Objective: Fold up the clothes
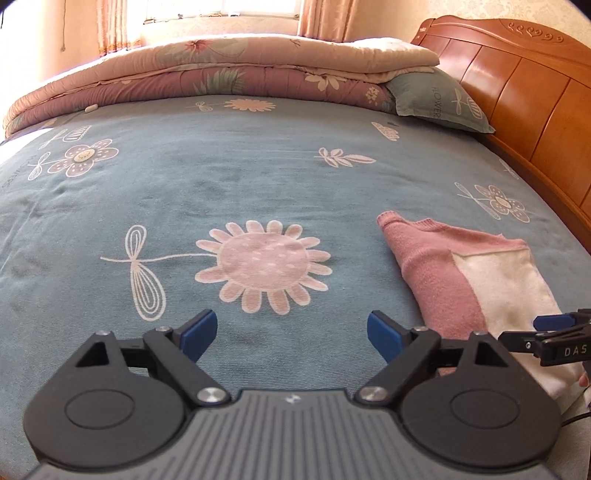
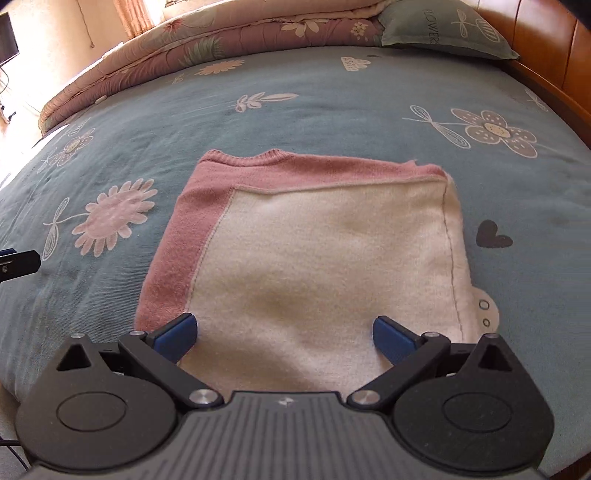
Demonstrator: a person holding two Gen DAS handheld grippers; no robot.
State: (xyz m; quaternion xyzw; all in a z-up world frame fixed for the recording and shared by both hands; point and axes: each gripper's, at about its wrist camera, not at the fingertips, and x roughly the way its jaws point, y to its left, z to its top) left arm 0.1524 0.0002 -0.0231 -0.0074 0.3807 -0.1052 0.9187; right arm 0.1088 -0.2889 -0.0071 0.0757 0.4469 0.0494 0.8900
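A folded pink and cream knit garment (image 2: 314, 251) lies flat on the blue flowered bedsheet (image 2: 295, 110). My right gripper (image 2: 284, 334) hovers over its near edge, blue pads wide apart, nothing between them. In the left wrist view the same garment (image 1: 469, 273) lies at the right. My left gripper (image 1: 291, 332) stands open over bare sheet to the left of it, close to a pink flower print. The right gripper's fingers (image 1: 550, 321) show at the right edge there, over the garment's near part. One left finger (image 2: 16, 262) shows at the left edge of the right wrist view.
A folded pink floral quilt (image 1: 221, 70) lies along the far side of the bed. A blue pillow (image 1: 439, 99) leans by the wooden headboard (image 1: 524, 92) on the right. A window with curtains (image 1: 221, 14) is behind. A cable (image 1: 576, 417) runs near the bed's front edge.
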